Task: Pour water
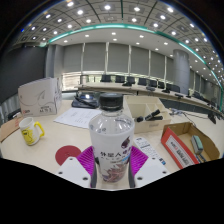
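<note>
Clear plastic bottle (111, 138) with a dark cap, upright, stands between the fingers of the gripper (113, 162); the magenta pads (139, 158) lie against its lower sides, so the jaws appear clamped on it. The cap looks to be on. Whether its base rests on the table (70, 138) is hidden.

Near the table's left edge sits a white mug (31, 129) with a yellow handle. A red disc (68, 155) lies just left of the fingers. An open red box (188, 146) sits toward the right edge, papers (77, 116) and a cardboard box (40, 96) toward the far side.

Risk: tilting with the cap in place yields no flow; a smooth, curved wall may slip in the pads when tipped.
</note>
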The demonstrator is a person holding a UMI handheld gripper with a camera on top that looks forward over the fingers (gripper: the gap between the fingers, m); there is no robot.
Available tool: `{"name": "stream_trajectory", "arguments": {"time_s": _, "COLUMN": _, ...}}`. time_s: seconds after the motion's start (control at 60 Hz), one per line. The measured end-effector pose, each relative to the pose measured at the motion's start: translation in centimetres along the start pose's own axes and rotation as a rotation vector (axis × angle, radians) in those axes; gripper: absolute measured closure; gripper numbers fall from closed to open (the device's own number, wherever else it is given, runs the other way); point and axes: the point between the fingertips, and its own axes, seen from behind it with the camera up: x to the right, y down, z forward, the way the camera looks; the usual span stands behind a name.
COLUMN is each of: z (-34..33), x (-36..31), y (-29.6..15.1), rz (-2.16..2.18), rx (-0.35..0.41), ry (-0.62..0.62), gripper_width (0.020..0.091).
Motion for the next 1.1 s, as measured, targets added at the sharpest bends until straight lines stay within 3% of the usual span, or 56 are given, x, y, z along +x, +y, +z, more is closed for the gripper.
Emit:
{"name": "stream_trajectory", "arguments": {"time_s": 0.333, "z": -1.4, "x": -1.6, "y": -6.4, "rz": -0.263, "rx": 0.014, "ry": 0.194, "gripper_width": 0.0688}}
{"name": "stream_trajectory", "arguments": {"time_s": 0.683, "z": -1.6, "x": -14.1, "y": -14.2, "rz": -1.035, "rx": 0.038, "ry": 0.373, "gripper_width": 0.0689}}
{"name": "stream_trajectory", "arguments": {"time_s": 0.883, "z": 0.6, "x": -20.2, "y": -13.9, "rz": -1.514, "rx": 0.056, "ry": 0.424, "gripper_width": 0.0691}}
{"name": "stream_trajectory", "arguments": {"time_s": 1.1, "z": 2.4, "x": -20.9, "y": -12.8, "rz": -1.835, "rx": 0.032, "ry": 0.474, "gripper_width": 0.0686}}
